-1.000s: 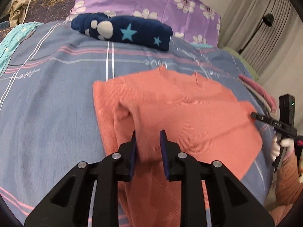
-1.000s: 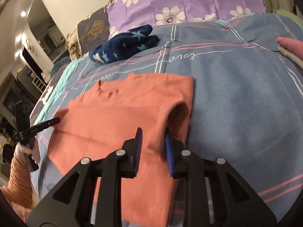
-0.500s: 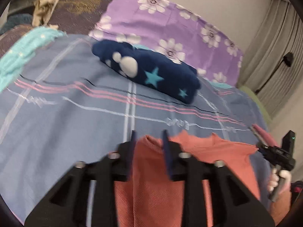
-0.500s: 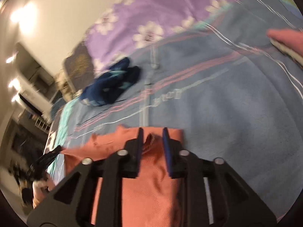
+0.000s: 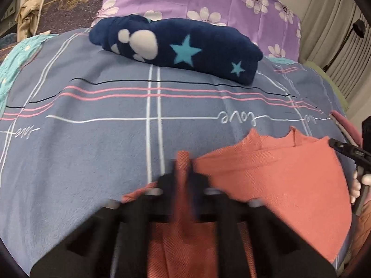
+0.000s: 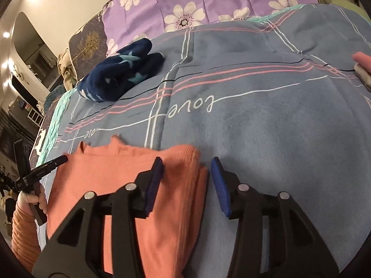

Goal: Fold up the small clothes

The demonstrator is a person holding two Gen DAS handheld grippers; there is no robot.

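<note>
While the left gripper [image 5: 184, 173] is blurred, its jaws sit close together with a fold of the orange top [image 5: 278, 180] pinched between them. That fold stands up from the blue plaid blanket [image 5: 81, 150], and the rest of the top spreads toward the right, folded over on itself, its collar edge just short of the white "love" script. The right gripper [image 6: 186, 180] has its jaws spread wide and grips nothing; its blue pads [image 6: 218, 180] straddle the top's folded right edge [image 6: 180, 185], one pad over the cloth and the other over bare blanket. A navy star-print bundle [image 5: 176, 46] lies well apart, near the blanket's far edge, in front of a purple flowered pillow [image 5: 208, 0]. Pink cloth [image 6: 361, 60] shows at the blanket's right edge.
</note>
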